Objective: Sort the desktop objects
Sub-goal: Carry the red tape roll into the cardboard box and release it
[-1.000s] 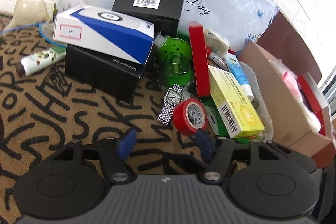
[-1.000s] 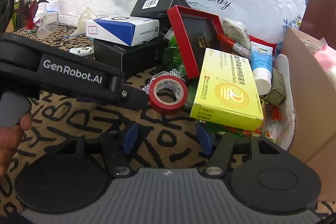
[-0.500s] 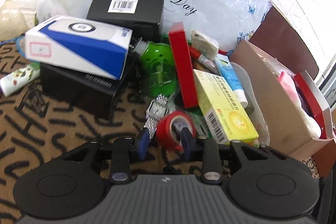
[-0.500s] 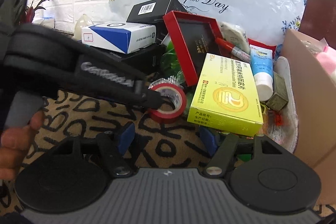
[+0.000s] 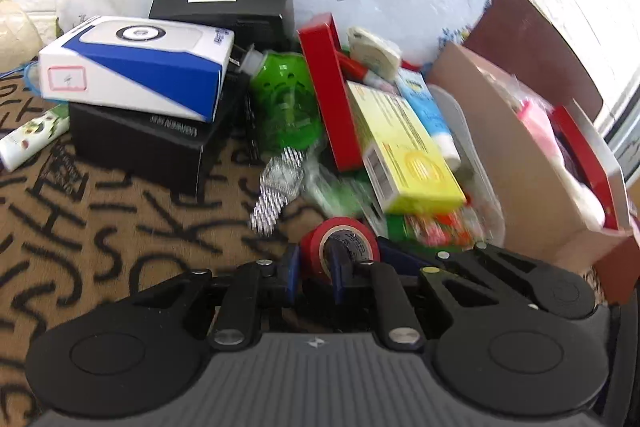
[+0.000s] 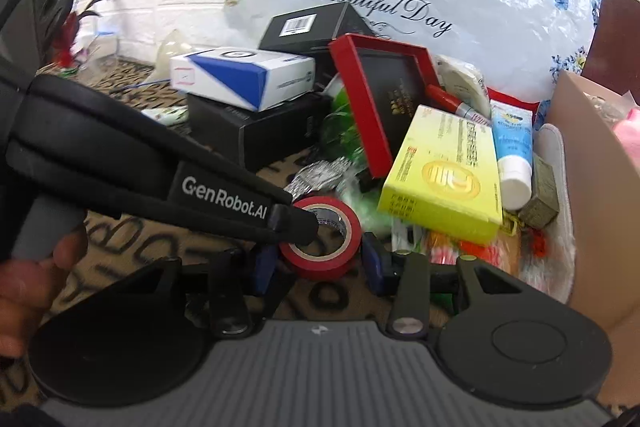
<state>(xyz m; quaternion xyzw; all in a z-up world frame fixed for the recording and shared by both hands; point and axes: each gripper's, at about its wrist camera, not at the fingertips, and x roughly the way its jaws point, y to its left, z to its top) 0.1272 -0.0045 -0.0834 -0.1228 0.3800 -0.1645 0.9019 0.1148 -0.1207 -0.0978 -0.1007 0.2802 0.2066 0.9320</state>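
Pinching the wall of the red tape roll, the left gripper holds it just above the patterned mat. Right gripper spreads wide around it. Farther back lie a watch and yellow box.

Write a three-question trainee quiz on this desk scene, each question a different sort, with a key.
1. True or false: the left tongs are shut on the red tape roll.
2. Multiple choice: the blue-and-white box rests on A) the yellow box, B) a black box, C) the cardboard box.
3. Fill in: the right tongs are ____.

Key: 1 true, one finger inside the roll's hole, one outside. 2 B. 3 open, on either side of the tape roll.
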